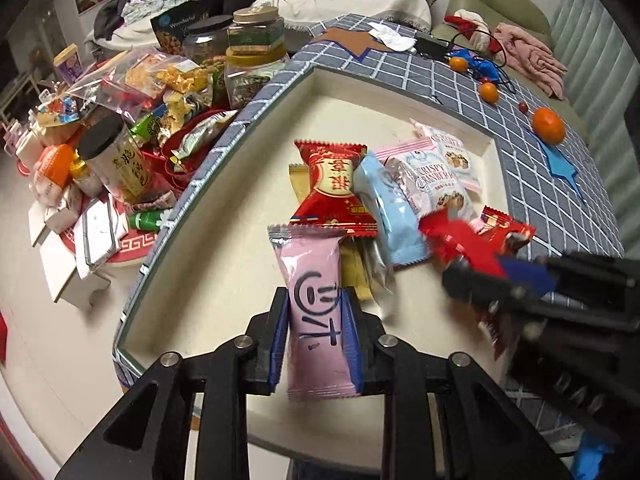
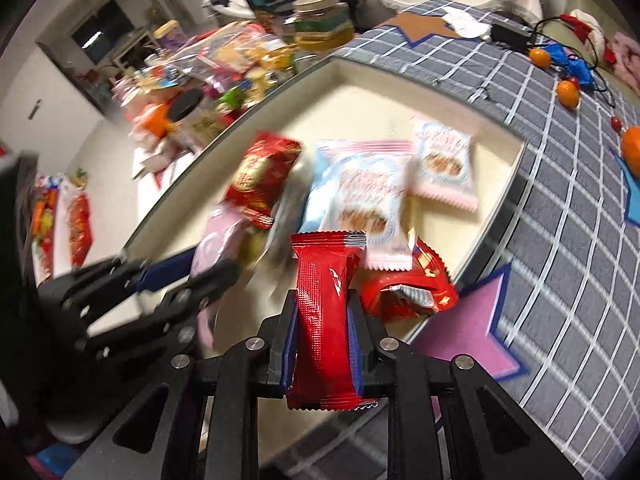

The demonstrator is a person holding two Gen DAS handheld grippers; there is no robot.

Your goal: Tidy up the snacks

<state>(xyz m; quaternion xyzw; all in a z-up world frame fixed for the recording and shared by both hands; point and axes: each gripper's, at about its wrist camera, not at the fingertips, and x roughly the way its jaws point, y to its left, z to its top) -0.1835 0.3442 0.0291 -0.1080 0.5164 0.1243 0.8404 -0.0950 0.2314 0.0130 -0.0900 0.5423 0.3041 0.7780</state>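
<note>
A cream-lined tray [image 1: 224,208] with a grey checked fabric rim holds a pile of wrapped snacks: a red packet [image 1: 332,184], a light blue one [image 1: 384,208] and pink-and-white cranberry packets [image 1: 436,176]. My left gripper [image 1: 318,300] hangs over the tray's near side, shut on a pink snack packet [image 1: 316,264] that stands upright between its blue pads. My right gripper [image 2: 326,300] is shut on a long red snack packet [image 2: 326,280], above the tray's near right corner. Each gripper shows blurred in the other's view: right gripper [image 1: 492,276], left gripper [image 2: 188,276].
Left of the tray lies a crowd of jars [image 1: 256,60], a black-lidded tub [image 1: 116,156] and plastic bags of snacks [image 1: 132,80]. Oranges [image 1: 548,126], cables and felt stars [image 2: 468,328] lie on the grey cloth. A person sits on the sofa behind.
</note>
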